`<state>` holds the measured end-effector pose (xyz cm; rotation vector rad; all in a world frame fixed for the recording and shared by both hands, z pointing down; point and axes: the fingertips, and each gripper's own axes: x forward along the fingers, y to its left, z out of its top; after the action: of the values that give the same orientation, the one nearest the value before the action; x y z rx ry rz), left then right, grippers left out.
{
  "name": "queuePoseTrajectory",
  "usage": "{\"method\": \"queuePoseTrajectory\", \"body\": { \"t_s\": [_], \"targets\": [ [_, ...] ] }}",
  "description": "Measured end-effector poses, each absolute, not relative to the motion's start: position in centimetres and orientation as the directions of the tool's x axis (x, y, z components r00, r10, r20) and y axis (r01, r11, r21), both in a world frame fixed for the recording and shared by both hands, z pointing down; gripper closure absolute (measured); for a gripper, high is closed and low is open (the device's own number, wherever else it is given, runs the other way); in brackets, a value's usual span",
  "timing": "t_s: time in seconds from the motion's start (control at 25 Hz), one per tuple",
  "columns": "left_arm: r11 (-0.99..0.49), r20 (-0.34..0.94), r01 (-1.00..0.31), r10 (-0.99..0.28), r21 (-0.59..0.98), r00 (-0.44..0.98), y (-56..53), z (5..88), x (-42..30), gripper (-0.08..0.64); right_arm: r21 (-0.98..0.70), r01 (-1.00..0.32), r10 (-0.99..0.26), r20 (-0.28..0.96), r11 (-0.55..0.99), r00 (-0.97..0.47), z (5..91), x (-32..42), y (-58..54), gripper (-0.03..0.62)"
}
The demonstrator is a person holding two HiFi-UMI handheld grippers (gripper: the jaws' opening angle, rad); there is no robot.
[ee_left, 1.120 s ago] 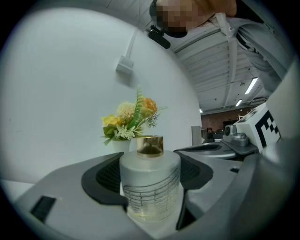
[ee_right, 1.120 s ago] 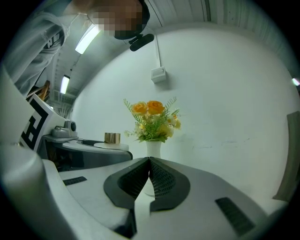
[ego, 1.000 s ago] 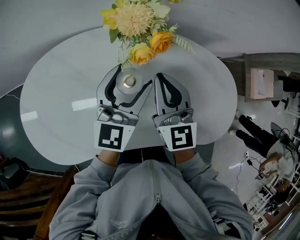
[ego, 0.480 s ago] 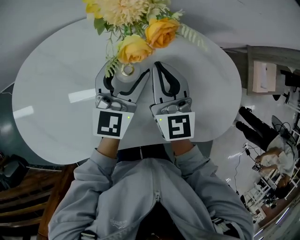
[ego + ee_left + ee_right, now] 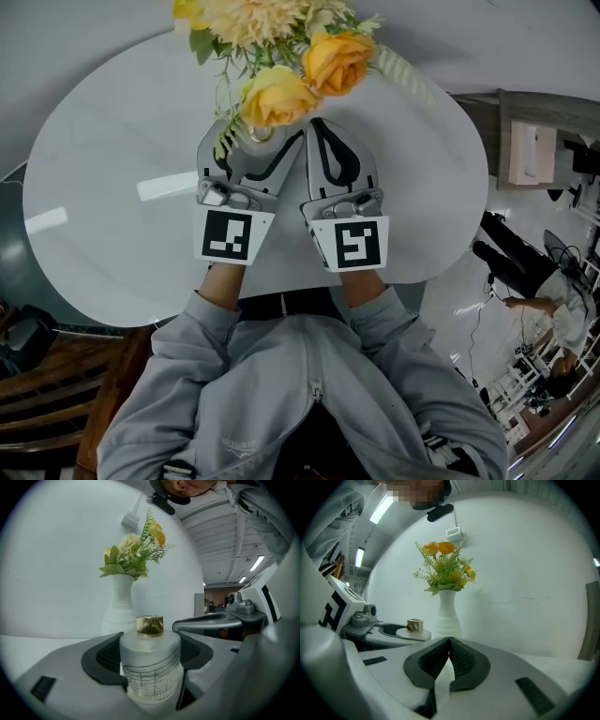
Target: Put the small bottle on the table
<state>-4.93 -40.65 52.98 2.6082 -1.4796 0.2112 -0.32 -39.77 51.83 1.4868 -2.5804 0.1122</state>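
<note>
both grippers have pushed further forward, in under the flowers (image 5: pixel 281 94). the round, glossy white table (image 5: pixel 112 216) lies beneath them, and a smooth matte white vase (image 5: pixel 121 606) stands just ahead. the left gripper (image 5: pixel 255 150) pinches the small bottle (image 5: pixel 150 660), a frosted cylinder with a gold cap. the right gripper (image 5: pixel 449 641) is pressed together on nothing. setting down and release look still to come.

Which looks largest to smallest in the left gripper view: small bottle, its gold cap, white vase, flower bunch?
1. small bottle and flower bunch: similar spread; the bottle is nearest the camera, so I won't rank them.
2. white vase
3. gold cap
</note>
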Motion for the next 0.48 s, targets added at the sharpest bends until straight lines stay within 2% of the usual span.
{"method": "queuePoseTrajectory", "body": {
  "t_s": [0.48],
  "targets": [
    [-0.508,0.280,-0.861,-0.822,0.031,0.496,-40.3,55.1,-5.0,0.225,-0.035,-0.876,-0.857,0.191,0.482,-0.479,52.3,-0.6,-39.6,0.566]
  ]
}}
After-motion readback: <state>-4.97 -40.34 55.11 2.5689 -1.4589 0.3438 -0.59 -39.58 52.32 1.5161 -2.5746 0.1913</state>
